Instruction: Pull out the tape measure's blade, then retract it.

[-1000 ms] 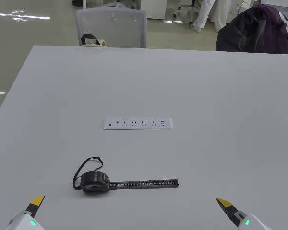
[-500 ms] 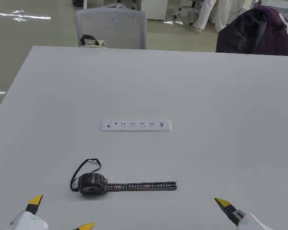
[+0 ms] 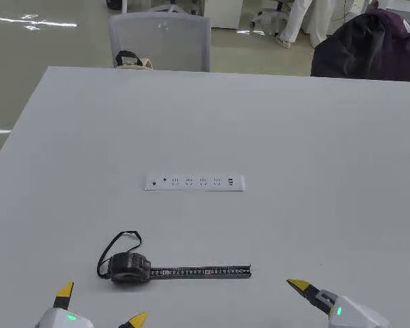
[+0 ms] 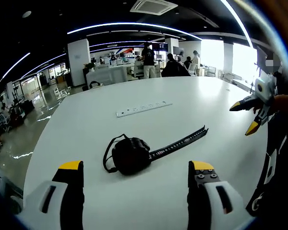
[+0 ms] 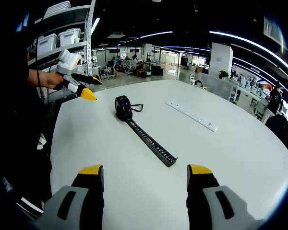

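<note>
The tape measure (image 3: 130, 266) lies with its blade (image 3: 201, 272) pulled out, so only retracting remains, and the left gripper (image 4: 136, 166) and right gripper (image 5: 145, 170) gape wide and empty.

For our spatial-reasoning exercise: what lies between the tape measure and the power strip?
Nothing: between tape measure and power strip the head view shows bare table.

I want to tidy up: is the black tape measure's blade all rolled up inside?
No, the dark marked blade lies stretched out flat on the white table, reaching out from the round black case.
</note>
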The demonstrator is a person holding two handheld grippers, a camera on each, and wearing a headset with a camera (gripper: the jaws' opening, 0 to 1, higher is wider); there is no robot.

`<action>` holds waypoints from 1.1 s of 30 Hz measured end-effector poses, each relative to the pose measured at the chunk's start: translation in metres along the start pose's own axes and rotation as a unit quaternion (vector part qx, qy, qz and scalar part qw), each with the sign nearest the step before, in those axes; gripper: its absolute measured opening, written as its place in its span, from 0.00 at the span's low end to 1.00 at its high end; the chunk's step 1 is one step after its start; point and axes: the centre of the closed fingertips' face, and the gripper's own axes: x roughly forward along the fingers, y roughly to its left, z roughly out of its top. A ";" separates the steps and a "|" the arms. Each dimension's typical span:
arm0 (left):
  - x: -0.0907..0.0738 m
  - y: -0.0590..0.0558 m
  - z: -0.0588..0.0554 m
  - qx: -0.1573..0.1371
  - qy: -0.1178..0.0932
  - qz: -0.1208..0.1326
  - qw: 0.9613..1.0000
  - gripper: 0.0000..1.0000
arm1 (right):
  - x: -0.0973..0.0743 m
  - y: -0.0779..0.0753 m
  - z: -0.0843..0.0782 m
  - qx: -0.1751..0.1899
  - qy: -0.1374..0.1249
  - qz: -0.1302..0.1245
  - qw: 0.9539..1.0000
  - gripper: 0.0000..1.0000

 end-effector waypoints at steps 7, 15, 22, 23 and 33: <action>0.018 0.000 0.009 -0.009 0.000 0.021 1.000 0.88 | 0.017 -0.017 -0.001 -0.036 0.006 0.037 0.999 0.58; 0.042 -0.004 0.012 -0.019 -0.002 0.029 0.999 0.86 | 0.040 -0.036 -0.005 -0.064 0.018 0.076 0.995 0.49; 0.060 -0.006 0.004 -0.026 0.009 0.042 0.999 0.83 | 0.056 -0.049 -0.012 -0.075 0.033 0.099 0.992 0.45; 0.063 -0.006 0.001 -0.029 0.010 0.044 0.999 0.82 | 0.059 -0.051 -0.015 -0.077 0.037 0.104 0.991 0.44; 0.079 -0.010 -0.006 -0.086 0.011 0.067 0.994 0.80 | 0.079 -0.061 -0.025 -0.081 0.048 0.124 0.988 0.36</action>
